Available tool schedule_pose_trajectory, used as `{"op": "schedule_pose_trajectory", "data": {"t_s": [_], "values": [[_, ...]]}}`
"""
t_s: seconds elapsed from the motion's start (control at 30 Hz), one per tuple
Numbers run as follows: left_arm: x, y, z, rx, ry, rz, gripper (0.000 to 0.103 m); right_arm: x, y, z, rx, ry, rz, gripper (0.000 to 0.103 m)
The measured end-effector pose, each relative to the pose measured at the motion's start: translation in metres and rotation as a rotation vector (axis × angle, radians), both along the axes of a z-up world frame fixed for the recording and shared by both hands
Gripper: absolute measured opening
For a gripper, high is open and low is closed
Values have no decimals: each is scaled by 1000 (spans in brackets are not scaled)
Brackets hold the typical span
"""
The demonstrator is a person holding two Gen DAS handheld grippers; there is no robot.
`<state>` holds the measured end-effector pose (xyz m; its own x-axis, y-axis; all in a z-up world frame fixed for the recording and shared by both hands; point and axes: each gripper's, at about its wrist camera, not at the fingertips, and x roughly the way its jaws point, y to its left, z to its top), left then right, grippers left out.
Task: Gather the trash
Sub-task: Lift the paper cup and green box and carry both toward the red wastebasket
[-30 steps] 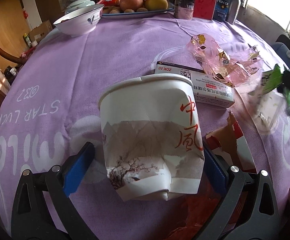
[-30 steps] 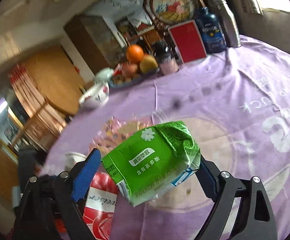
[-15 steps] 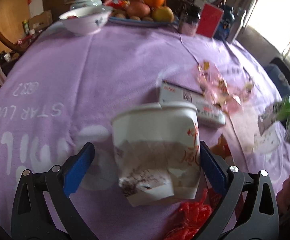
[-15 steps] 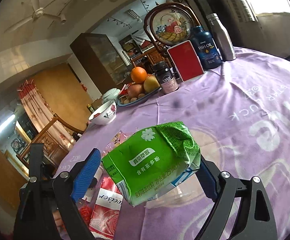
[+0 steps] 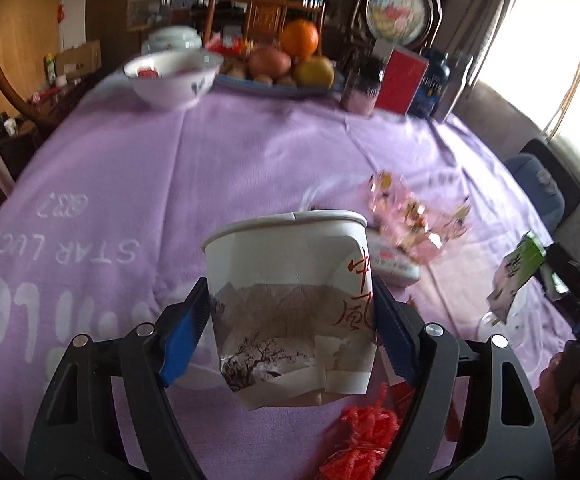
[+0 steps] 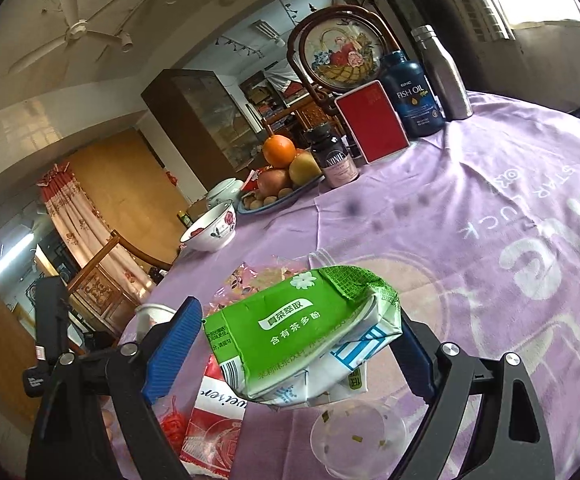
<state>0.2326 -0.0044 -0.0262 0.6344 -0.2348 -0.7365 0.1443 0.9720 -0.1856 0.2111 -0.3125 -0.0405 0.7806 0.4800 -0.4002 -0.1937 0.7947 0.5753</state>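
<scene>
Bench [image 5: 249, 168] cloth lies bare far left. Left gripper [image 5: 290, 336] fingers, just closing, pinch the paper cup [image 5: 285, 300]; right gripper [image 6: 298, 356] fingers clamp the green carton [image 6: 290, 324], above a clear lid [image 6: 358, 440] only its view shows.

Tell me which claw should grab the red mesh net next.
Neither is free: the left claw is closed on the paper cup, the right claw on the green carton. Once emptied, probably the left: the red mesh net lies just below its fingertips.
</scene>
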Motion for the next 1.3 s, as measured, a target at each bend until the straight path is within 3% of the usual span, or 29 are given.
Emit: {"op": "schedule_pose_trajectory", "data": {"t_s": [0.17, 0.3, 0.43, 0.6, 1.0, 1.3], "values": [[-10, -2, 14, -12, -74, -19, 76, -11, -2, 6, -2, -52, -29, 88], [-16, -4, 24, -75, -104, -86, 76, -30, -12, 16, 67, -68, -42, 88], [-24, -11, 28, -155, -99, -143, 76, -59, -19, 41, 10, -130, -80, 88], [-43, -36, 35, -146, -130, -179, 76, -102, -28, 55, -83, -177, -132, 88], [-99, -142, 60, -137, -170, -410, 76, -214, -121, 45, -73, -174, -373, 88], [-146, -247, 61, -146, -153, -643, 76, -313, -199, 9, -91, -80, -626, 88]]}}
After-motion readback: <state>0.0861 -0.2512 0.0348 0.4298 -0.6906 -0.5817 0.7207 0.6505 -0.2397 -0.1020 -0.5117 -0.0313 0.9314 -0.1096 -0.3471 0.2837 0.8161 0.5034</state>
